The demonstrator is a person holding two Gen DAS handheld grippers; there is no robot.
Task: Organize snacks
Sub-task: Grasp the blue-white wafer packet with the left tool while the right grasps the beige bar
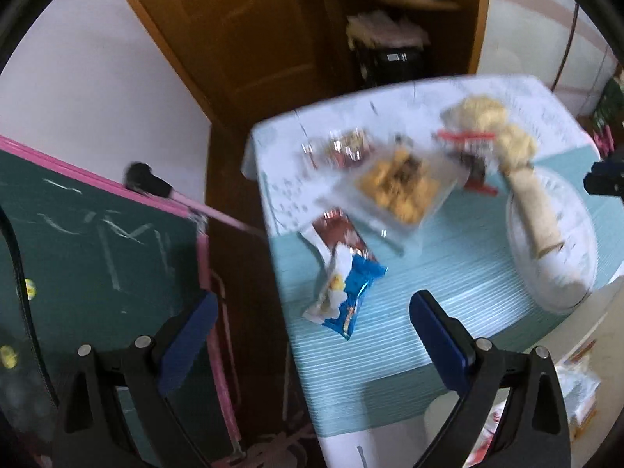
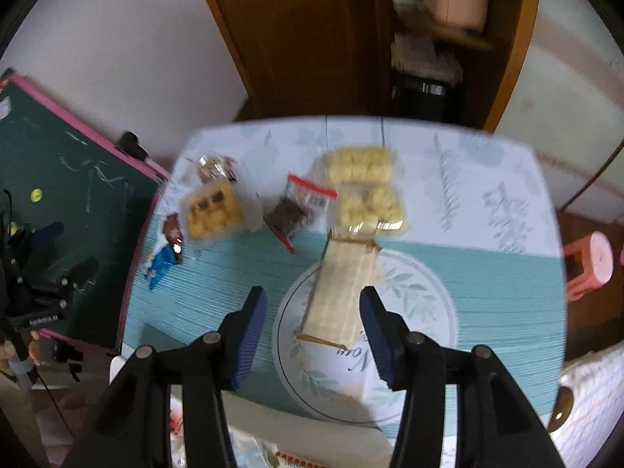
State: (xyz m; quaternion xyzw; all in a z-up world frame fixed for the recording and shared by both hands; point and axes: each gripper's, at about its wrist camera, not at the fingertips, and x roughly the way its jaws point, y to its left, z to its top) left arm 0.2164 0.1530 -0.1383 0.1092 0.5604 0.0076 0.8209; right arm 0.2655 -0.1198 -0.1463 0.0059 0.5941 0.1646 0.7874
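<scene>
Snacks lie on a table with a teal cloth (image 2: 487, 273). A long beige wafer pack (image 2: 339, 296) rests on a white leaf-patterned plate (image 2: 421, 312). My right gripper (image 2: 314, 323) is open above it, with the pack showing between the blue pads, untouched. Farther back lie a bag of yellow puffs (image 2: 362, 183), a red-topped bag of dark snacks (image 2: 296, 210), a clear tray of yellow pieces (image 2: 212, 210) and a blue and brown packet (image 2: 165, 253). My left gripper (image 1: 312, 331) is open and empty over the table's left edge, near that blue packet (image 1: 347, 277).
A green chalkboard with a pink frame (image 1: 97, 234) stands close against the table's left side. A wooden cabinet with shelves (image 2: 429, 58) rises behind the table. A pink stool (image 2: 589, 269) sits to the right. More packets (image 1: 581, 390) lie below the near edge.
</scene>
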